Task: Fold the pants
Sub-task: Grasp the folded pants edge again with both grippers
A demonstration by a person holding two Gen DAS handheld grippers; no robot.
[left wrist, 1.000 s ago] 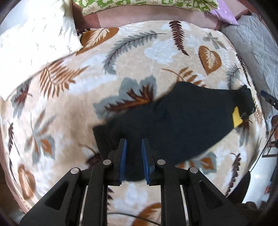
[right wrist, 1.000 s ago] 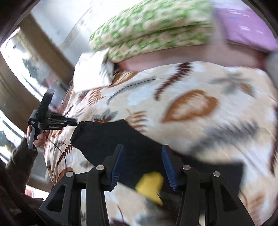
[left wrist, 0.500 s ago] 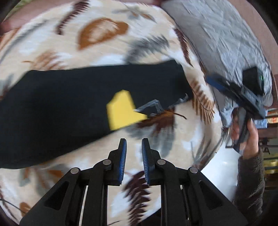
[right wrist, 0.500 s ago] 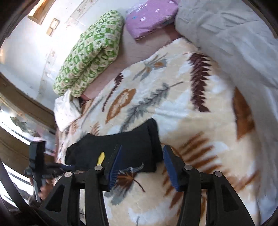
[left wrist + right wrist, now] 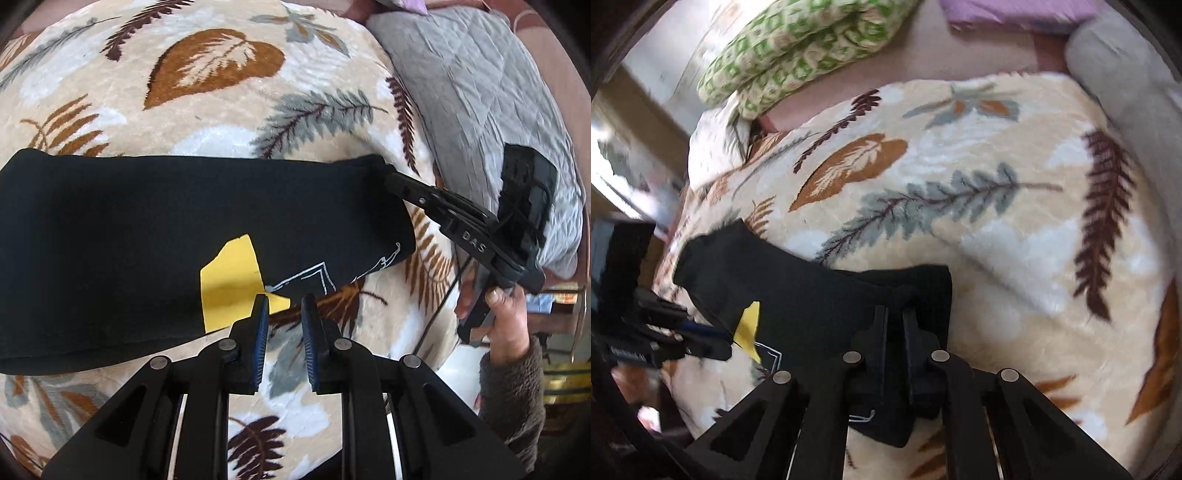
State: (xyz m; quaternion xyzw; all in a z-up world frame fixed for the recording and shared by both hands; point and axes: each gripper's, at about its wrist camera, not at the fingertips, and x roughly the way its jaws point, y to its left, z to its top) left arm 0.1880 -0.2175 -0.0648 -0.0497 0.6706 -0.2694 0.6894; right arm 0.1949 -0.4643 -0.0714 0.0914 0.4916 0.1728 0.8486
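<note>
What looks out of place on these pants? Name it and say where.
A yellow tag sticks out at the near edge of the black pants, beside the white printing, bright against the dark cloth. The right gripper has just closed on the pants' end. Otherwise they lie flat on the leaf-print blanket.

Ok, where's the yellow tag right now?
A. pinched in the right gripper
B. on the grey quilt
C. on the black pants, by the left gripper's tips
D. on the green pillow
C: the yellow tag lies on the pants, just ahead of the left gripper.
</note>
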